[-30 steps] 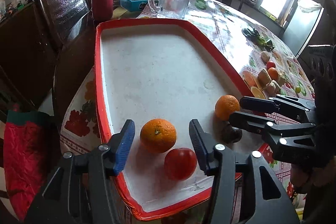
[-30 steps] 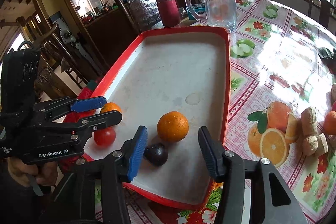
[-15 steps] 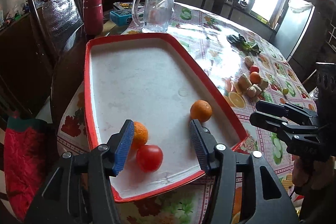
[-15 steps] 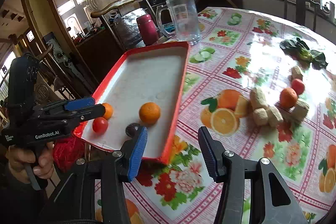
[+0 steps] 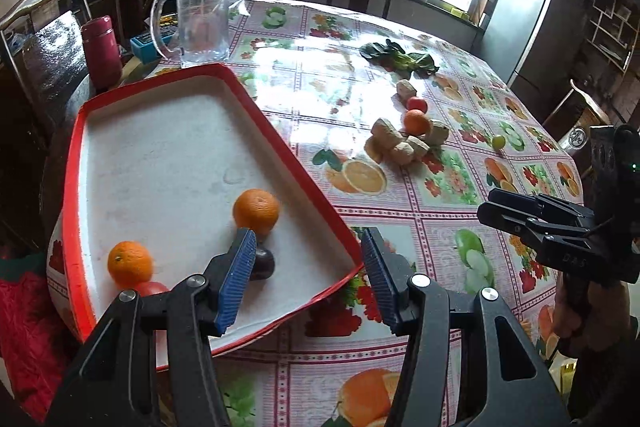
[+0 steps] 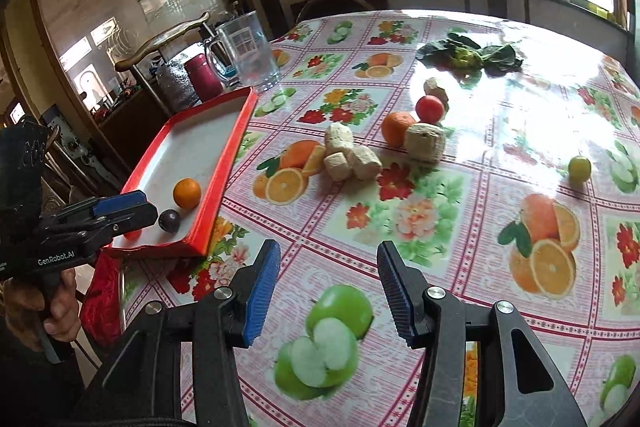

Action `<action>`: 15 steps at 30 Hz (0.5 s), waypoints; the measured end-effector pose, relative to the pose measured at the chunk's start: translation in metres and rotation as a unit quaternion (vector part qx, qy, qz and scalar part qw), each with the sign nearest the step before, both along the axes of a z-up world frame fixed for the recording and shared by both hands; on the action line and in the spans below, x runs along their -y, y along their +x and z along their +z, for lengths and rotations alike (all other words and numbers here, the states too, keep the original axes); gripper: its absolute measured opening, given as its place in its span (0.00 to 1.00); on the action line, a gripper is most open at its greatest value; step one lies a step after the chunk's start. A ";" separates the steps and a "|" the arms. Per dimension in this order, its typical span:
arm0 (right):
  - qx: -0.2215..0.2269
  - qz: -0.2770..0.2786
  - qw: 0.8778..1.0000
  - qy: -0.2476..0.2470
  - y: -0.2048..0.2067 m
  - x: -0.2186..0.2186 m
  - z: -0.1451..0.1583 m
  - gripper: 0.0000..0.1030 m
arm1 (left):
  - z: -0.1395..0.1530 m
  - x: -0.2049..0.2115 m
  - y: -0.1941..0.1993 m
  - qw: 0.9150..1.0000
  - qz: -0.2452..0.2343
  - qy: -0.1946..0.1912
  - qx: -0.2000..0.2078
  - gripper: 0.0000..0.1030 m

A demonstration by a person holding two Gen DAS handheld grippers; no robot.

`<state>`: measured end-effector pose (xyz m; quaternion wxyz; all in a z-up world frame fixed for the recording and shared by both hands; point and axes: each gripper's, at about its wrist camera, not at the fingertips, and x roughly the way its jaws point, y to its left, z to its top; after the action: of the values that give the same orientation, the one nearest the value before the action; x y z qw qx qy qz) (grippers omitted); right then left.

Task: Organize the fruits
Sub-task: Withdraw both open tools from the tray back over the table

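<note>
A red-rimmed white tray [image 5: 76,155] holds two oranges [image 5: 256,209] [image 5: 130,263], a dark plum [image 5: 262,263] and a red tomato [image 5: 150,287]. My left gripper [image 5: 308,279] hovers open and empty above the tray's near right corner. My right gripper [image 6: 326,291] is open and empty over the fruit-print tablecloth, right of the tray [image 6: 228,147]. Farther out on the table lie an orange [image 6: 396,127], a red tomato [image 6: 430,108], a small green fruit [image 6: 579,167] and several pale ginger-like chunks [image 6: 348,157].
A glass mug [image 5: 200,19], a red flask [image 5: 102,47] and a blue box stand behind the tray. Dark leafy greens [image 6: 468,53] lie at the far side of the table. A wooden chair [image 5: 44,27] is on the left. A person's hand holds each gripper handle.
Both grippers have pulled back and swung right, away from the tray. The right one has left the tray and now hangs over the tablecloth. Their jaws stayed open and empty.
</note>
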<state>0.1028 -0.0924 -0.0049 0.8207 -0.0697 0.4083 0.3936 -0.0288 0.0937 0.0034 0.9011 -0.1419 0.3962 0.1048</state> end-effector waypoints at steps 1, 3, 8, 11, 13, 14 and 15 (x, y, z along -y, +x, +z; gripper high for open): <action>0.000 -0.005 1.000 0.000 0.001 0.004 0.000 0.51 | 0.000 0.005 0.003 1.000 -0.004 0.001 0.000 0.52; 0.000 -0.014 1.000 0.000 0.004 0.015 -0.001 0.51 | 0.001 0.012 0.008 1.000 -0.012 0.002 -0.001 0.52; -0.001 -0.034 0.999 0.003 0.011 0.033 -0.003 0.50 | 0.000 0.029 0.021 1.000 -0.030 -0.002 -0.002 0.52; -0.001 -0.049 0.999 0.004 0.017 0.047 -0.004 0.49 | -0.001 0.038 0.030 0.999 -0.039 -0.007 -0.003 0.52; 0.000 -0.059 0.998 0.004 0.022 0.055 -0.006 0.49 | -0.002 0.044 0.037 0.999 -0.046 -0.010 -0.005 0.52; 0.000 -0.065 0.998 0.003 0.024 0.060 -0.006 0.49 | -0.002 0.047 0.041 0.999 -0.049 -0.011 -0.006 0.52; 0.001 -0.070 0.998 0.002 0.027 0.064 -0.007 0.49 | -0.003 0.049 0.044 0.998 -0.053 -0.012 -0.007 0.52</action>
<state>0.1301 -0.1560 -0.0118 0.8467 -0.0397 0.4109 0.3355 0.0154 0.0444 0.0006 0.9008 -0.1311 0.4107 0.0527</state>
